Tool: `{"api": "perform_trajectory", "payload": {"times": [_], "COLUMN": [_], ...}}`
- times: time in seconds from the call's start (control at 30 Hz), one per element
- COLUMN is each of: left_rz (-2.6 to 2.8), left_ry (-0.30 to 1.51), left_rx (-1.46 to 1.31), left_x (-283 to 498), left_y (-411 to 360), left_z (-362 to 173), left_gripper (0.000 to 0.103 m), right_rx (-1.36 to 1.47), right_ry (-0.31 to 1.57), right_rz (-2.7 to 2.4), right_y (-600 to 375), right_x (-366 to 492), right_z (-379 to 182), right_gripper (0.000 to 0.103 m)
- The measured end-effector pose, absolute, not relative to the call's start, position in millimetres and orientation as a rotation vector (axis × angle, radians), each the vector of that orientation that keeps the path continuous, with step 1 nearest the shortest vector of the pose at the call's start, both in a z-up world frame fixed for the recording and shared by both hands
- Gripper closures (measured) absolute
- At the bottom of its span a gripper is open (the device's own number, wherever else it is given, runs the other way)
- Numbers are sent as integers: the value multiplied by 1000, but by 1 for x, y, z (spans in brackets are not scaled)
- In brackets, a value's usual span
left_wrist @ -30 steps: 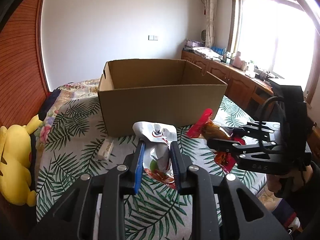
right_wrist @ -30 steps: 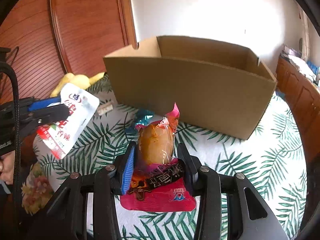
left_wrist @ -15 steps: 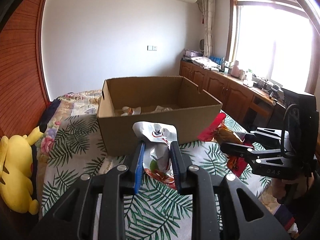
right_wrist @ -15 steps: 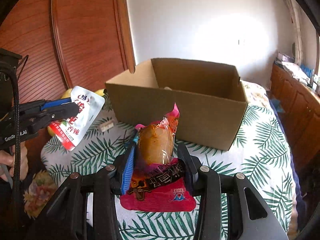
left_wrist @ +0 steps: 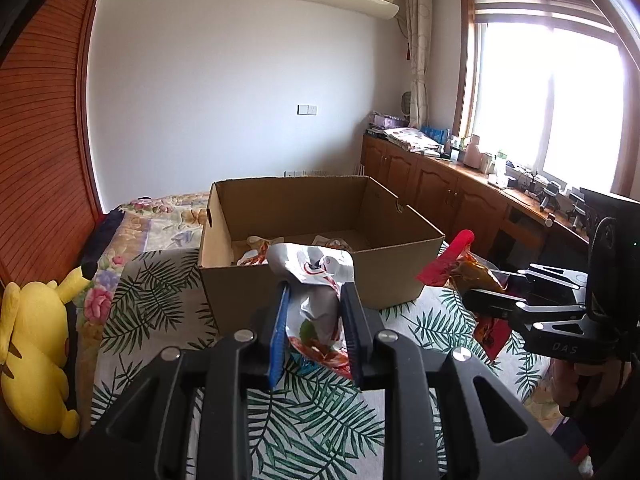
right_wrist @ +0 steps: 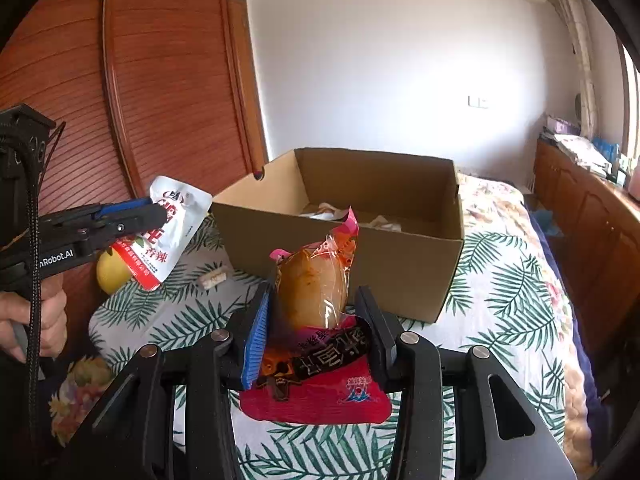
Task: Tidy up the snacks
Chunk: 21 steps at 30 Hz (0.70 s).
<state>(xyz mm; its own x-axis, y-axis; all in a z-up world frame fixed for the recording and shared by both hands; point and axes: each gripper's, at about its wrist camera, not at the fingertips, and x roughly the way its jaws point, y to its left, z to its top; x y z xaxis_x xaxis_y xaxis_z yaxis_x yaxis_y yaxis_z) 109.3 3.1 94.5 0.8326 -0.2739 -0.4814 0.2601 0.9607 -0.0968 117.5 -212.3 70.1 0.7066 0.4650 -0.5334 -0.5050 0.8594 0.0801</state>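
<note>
The left gripper (left_wrist: 314, 312) is clamped on a white snack pouch (left_wrist: 316, 280) with red print, and the right gripper (right_wrist: 316, 328) is clamped on a red-and-clear packet (right_wrist: 316, 320) holding a brown, sauce-coated piece of food. Both are held up in the air over the leaf-patterned bedspread (right_wrist: 504, 280), just short of the near wall of the open cardboard box (left_wrist: 320, 248) that sits in the middle of the bed. The box already holds a few wrapped snacks (left_wrist: 256, 250) on its floor, so part of the sorting looks done. By my reading, the step in hand is carrying these two packets over the near rim and letting them go inside. Still out on the bedspread, near the box's left corner in the right wrist view, lies a small pale wrapped item (right_wrist: 214, 278) that probably needs picking up afterward. A yellow plush toy (left_wrist: 32, 360) rests at the left edge of the bed, apart from the snacks. How many more snacks remain out of view I cannot tell.
</note>
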Motion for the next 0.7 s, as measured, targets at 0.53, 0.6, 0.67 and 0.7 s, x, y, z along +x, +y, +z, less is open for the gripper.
{"api": "perform_trajectory", "payload": {"times": [0.53, 0.6, 0.67, 0.7], "left_rz": [-283, -281, -281, -281], "left_ry": [490, 493, 501, 506], "left_rx": [-45, -43, -43, -44], "left_x": [166, 179, 193, 202], "left_y": [7, 7, 7, 7], "left_z": [106, 106, 104, 103], "left_gripper": [80, 80, 80, 80], "right_rx": [-64, -60, -56, -54], "right_ry": [542, 539, 535, 534], "right_rz": [524, 527, 528, 528], "right_y": [-214, -213, -213, -213], "right_x": [153, 163, 174, 178], "right_z": [86, 87, 89, 89], "right_gripper": [61, 61, 61, 61]}}
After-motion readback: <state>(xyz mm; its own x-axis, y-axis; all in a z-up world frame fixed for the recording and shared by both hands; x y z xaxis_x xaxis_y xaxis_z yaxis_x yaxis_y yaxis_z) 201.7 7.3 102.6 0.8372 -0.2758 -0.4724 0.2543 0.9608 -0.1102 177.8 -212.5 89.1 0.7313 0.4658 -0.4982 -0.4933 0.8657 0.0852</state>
